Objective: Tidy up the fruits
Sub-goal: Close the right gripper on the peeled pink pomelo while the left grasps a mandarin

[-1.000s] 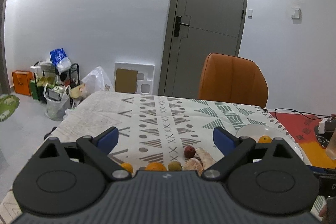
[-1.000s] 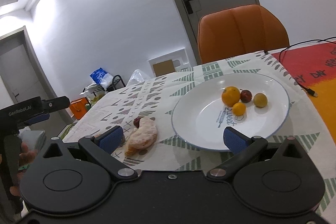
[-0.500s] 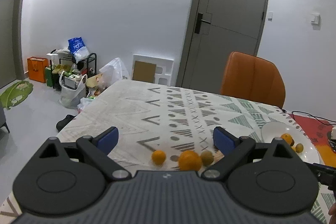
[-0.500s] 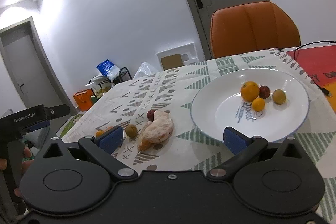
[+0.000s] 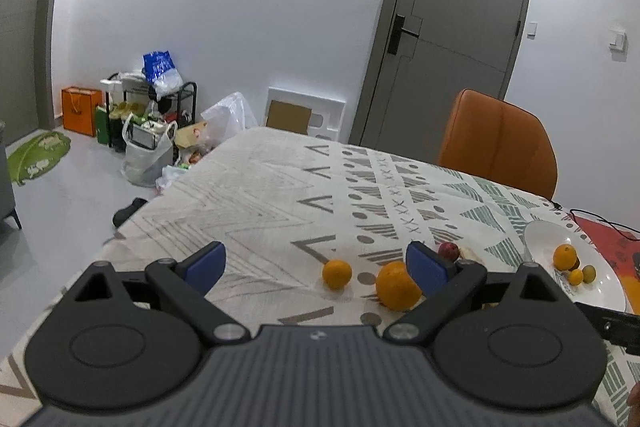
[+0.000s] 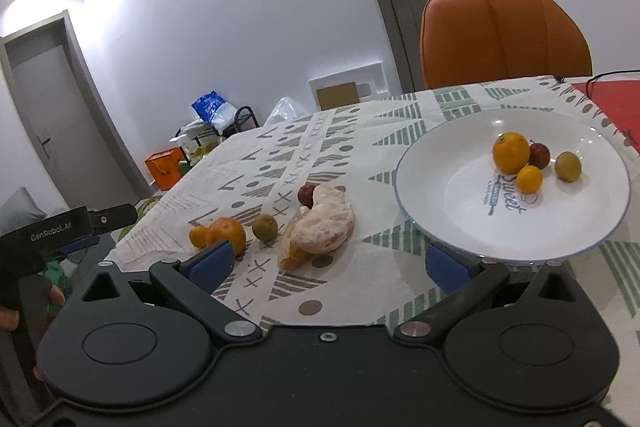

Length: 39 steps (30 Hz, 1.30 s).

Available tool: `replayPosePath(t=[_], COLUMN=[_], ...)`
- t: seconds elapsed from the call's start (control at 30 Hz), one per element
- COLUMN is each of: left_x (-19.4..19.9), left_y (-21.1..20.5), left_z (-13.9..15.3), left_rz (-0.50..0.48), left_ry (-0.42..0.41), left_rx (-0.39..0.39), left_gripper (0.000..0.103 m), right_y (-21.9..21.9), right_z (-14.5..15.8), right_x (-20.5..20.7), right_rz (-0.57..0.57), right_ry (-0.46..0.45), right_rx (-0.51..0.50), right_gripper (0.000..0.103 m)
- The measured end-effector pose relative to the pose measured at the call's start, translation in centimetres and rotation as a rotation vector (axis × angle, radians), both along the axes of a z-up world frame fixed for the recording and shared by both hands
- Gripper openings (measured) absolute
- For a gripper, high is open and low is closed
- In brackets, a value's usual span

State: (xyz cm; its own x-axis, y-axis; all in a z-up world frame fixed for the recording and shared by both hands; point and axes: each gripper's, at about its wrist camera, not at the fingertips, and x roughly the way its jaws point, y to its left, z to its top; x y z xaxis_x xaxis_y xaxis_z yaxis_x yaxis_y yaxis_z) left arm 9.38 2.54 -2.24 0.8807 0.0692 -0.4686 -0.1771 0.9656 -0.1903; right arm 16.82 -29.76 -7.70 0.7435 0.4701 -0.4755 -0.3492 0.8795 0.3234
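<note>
A white plate [image 6: 452,163] holds an orange [image 6: 511,152], a dark red fruit [image 6: 539,155], a small orange fruit [image 6: 529,179] and a greenish fruit [image 6: 567,166]. On the patterned cloth to its left lie a peeled citrus [image 6: 322,223], a dark red fruit [image 6: 306,194], a greenish fruit [image 6: 264,227], an orange [image 6: 226,235] and a small orange fruit [image 6: 198,236]. My right gripper [image 6: 327,263] is open just in front of the peeled citrus. My left gripper [image 5: 316,265] is open too, with the small orange fruit [image 5: 337,274] and the orange [image 5: 398,285] just beyond its fingers.
An orange chair [image 6: 504,39] stands at the table's far side before a grey door [image 5: 452,39]. Bags and a rack [image 5: 152,115] clutter the floor to the left. A red mat with a cable [image 5: 600,231] lies beyond the plate [image 5: 536,239].
Both grippers have drawn back and swung left. More of the loose fruit on the cloth now shows in both views. Neither gripper has taken hold of anything.
</note>
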Motion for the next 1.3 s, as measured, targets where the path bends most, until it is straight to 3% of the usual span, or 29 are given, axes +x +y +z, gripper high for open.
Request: replayPosePath(t=[0.63,1.3], left_x=[2.9,6.4], left_y=[0.3,-0.1], left_z=[-2.4,-4.6], left_rz=[-0.016,-0.035], left_ry=[0.049,0.121], left_rx=[-0.069,-0.117], left_gripper=[0.091,0.049], right_y=[2.3,4.7], right_z=[-1.0,-2.1], right_x=[2.2,4.9], right_rz=[-0.010,-0.032], right_ry=[0.011,0.050], right_rx=[-0.027,-0.054], right_gripper=[0.099,0.063])
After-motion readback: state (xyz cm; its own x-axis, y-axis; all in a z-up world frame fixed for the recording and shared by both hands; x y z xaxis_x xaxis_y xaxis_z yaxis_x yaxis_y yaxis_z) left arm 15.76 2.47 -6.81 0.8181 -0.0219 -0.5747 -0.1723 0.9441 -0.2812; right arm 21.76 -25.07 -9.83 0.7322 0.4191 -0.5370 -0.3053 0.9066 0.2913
